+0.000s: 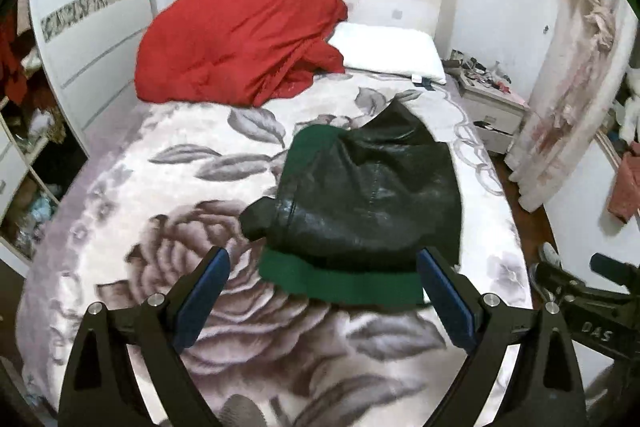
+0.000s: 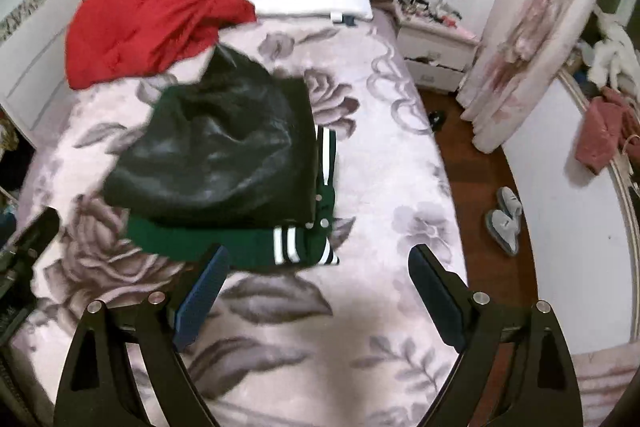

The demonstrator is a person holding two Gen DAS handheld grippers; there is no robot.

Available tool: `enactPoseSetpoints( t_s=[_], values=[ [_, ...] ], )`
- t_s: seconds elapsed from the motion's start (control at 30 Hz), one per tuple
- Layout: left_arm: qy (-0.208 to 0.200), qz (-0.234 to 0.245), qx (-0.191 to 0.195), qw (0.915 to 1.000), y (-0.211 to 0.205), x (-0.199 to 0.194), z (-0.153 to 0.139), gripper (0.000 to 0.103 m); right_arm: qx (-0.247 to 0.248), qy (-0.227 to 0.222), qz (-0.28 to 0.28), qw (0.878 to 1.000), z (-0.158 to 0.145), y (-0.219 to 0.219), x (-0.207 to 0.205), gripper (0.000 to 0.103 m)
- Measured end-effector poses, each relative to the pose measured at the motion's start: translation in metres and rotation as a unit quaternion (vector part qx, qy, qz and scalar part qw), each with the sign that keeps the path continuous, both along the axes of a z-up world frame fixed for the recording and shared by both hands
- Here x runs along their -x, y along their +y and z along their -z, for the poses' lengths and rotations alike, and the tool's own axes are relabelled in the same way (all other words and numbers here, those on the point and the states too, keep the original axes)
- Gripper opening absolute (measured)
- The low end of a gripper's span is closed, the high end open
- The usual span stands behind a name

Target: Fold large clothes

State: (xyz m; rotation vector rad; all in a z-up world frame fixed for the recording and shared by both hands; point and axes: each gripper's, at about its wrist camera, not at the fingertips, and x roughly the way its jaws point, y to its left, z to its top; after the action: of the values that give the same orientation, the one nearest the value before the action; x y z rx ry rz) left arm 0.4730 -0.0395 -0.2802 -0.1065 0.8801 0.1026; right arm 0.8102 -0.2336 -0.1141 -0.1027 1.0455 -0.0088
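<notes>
A green jacket with black leather sleeves [image 1: 368, 195] lies bunched and partly folded on the floral bed cover [image 1: 168, 219]. In the right wrist view the jacket [image 2: 224, 155] shows its green hem with white stripes [image 2: 286, 245] toward me. My left gripper [image 1: 324, 287] is open and empty, held just above the near hem of the jacket. My right gripper [image 2: 316, 283] is open and empty, above the bed cover [image 2: 360, 307] just right of the striped hem. The right gripper also shows at the right edge of the left wrist view [image 1: 592, 291].
A red quilt [image 1: 236, 39] and a white pillow [image 1: 392, 55] lie at the head of the bed. A cluttered nightstand [image 2: 436, 43], a curtain [image 2: 516, 35] and slippers [image 2: 504, 219] on the wooden floor are to the right. A wardrobe [image 1: 88, 39] stands left.
</notes>
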Motion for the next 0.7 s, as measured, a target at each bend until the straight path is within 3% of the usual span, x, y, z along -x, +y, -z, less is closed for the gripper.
enactPoseSetpoints(
  t_s=[0.3,0.53,0.7],
  values=[
    [-0.011,0.020,-0.003,0.9997,-0.021,0.097,-0.100,0.095,0.007,-0.051,0.018,0.999,-0.144,-0.011,0.140,0.093],
    [-0.035,0.021,-0.030,0.9987,-0.031,0.161,-0.166,0.095,0.002,-0.086,0.009,0.996,-0.228,-0.017,0.231,0.093],
    [-0.047,0.014,-0.034,0.9982,-0.037,0.192,-0.193,0.095,-0.003,-0.114,-0.006,0.993,-0.272,-0.027,0.281,0.093]
  ],
)
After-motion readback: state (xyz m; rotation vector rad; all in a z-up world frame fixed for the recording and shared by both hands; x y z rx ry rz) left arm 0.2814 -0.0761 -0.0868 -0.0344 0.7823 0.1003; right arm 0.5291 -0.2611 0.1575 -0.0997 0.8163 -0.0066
